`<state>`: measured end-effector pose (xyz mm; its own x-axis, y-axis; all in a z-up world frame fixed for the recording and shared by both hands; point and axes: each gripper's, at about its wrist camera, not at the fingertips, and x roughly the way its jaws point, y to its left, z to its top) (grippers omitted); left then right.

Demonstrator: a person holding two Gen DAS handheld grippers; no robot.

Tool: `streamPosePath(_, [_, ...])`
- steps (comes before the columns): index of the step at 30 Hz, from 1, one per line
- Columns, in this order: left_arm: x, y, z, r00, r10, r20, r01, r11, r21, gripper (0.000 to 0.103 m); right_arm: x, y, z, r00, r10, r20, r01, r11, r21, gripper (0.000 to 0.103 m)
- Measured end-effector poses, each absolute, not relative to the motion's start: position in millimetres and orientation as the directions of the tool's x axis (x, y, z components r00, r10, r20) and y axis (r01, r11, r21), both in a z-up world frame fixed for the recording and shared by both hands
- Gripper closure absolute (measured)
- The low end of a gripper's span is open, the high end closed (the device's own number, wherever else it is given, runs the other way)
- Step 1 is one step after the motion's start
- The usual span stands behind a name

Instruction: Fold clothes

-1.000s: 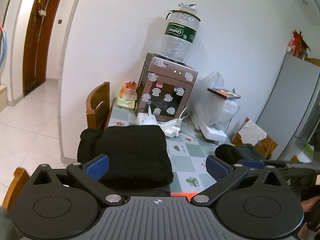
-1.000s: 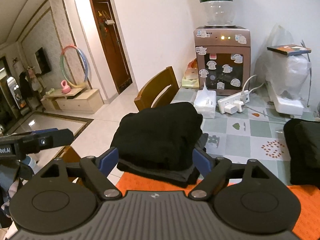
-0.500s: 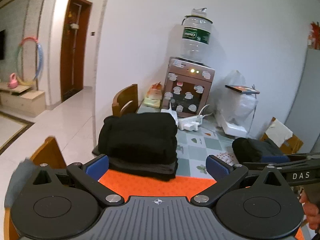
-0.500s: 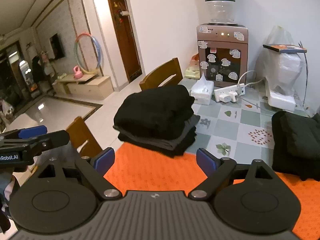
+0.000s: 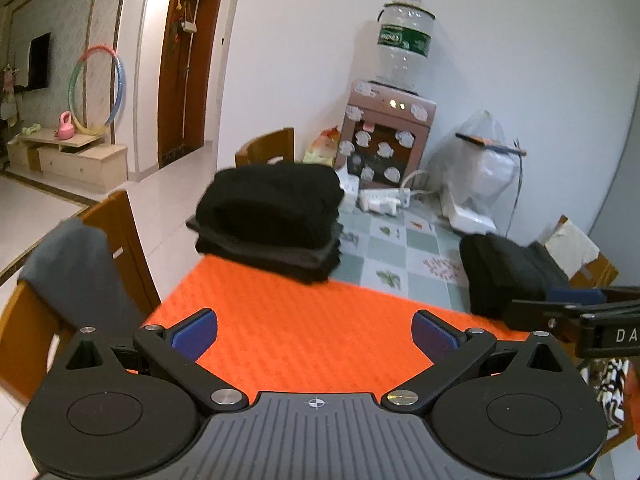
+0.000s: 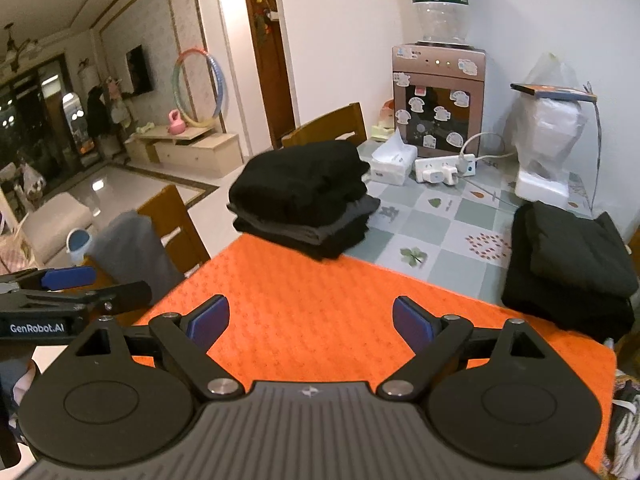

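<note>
1. Orange mat (image 6: 320, 300) covers the near end of the tiled table (image 6: 444, 224).
2. Stack of folded black clothes (image 6: 304, 196) sits at the mat's far left edge.
3. Second dark folded pile (image 6: 572, 264) lies at the right.
4. Left gripper (image 5: 314, 334) hovers over the mat, spread wide, empty.
5. Right gripper (image 6: 310, 322) likewise gapes, grasping nothing.

Orange mat (image 6: 320, 312) — black folded clothes (image 6: 304, 196), blue-padded tongs (image 6: 310, 322).
</note>
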<state>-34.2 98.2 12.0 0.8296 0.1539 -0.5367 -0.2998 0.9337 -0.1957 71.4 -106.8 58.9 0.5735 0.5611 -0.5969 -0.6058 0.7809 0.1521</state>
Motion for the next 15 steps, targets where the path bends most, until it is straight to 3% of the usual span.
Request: streamPosePath(15, [-58, 8, -39, 0.785, 0.083, -0.614, -0.241, 0.954, -0.178, 0.000, 32, -195, 3, 0.575, 0.485, -0.659, -0.545, 0.828, 0.133, 0.010])
